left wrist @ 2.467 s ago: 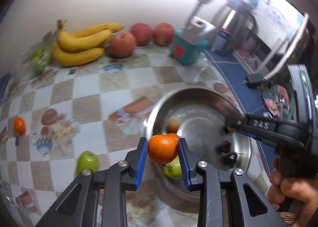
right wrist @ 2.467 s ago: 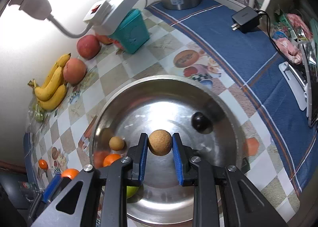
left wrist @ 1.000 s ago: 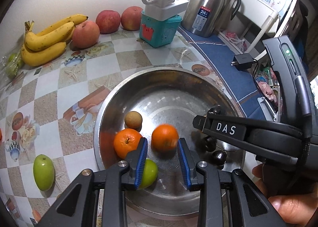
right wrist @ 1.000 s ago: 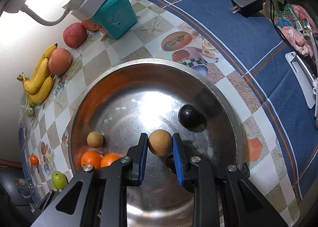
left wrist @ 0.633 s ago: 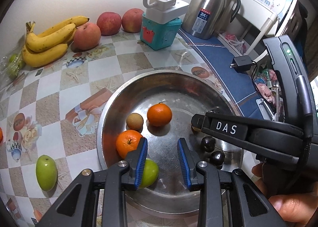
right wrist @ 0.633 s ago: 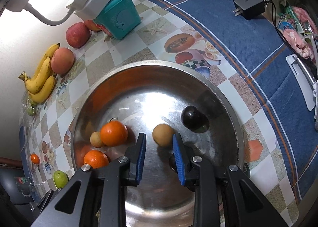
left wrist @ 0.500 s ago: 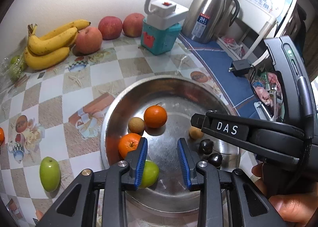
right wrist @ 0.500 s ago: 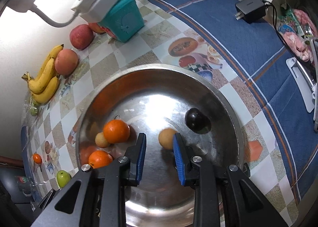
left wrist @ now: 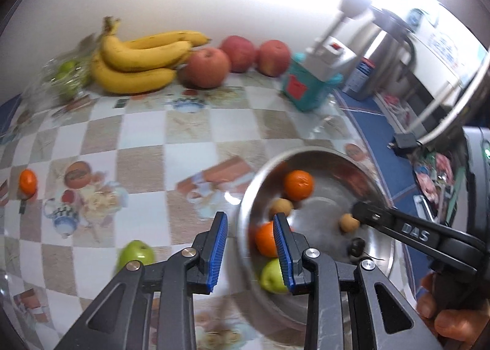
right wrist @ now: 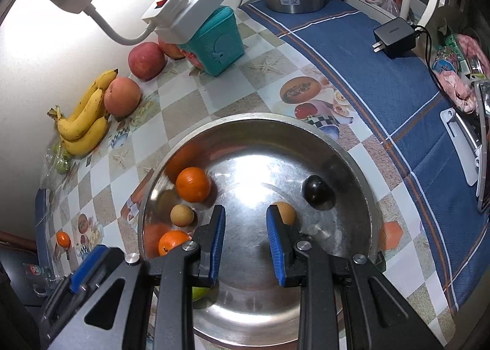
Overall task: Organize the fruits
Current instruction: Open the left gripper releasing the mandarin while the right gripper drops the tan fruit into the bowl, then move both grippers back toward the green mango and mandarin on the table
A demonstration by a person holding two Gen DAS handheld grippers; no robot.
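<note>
Several fruits lie in the steel bowl (right wrist: 361, 172); a green apple (left wrist: 136, 255) and small orange (left wrist: 28, 181) wait outside it; left gripper (left wrist: 249, 253) and right gripper (right wrist: 245, 236) gape empty.

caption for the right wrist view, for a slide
Right gripper, jaws open and empty, above a steel bowl holding oranges and small fruits.

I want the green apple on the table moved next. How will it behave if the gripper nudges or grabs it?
The green apple looks rounded and smooth, so it would probably roll on the flat tablecloth if nudged. It seems firm, likely holding shape between the left gripper pads. Its glossy, curved skin may slip unless gripped across the widest part.
</note>
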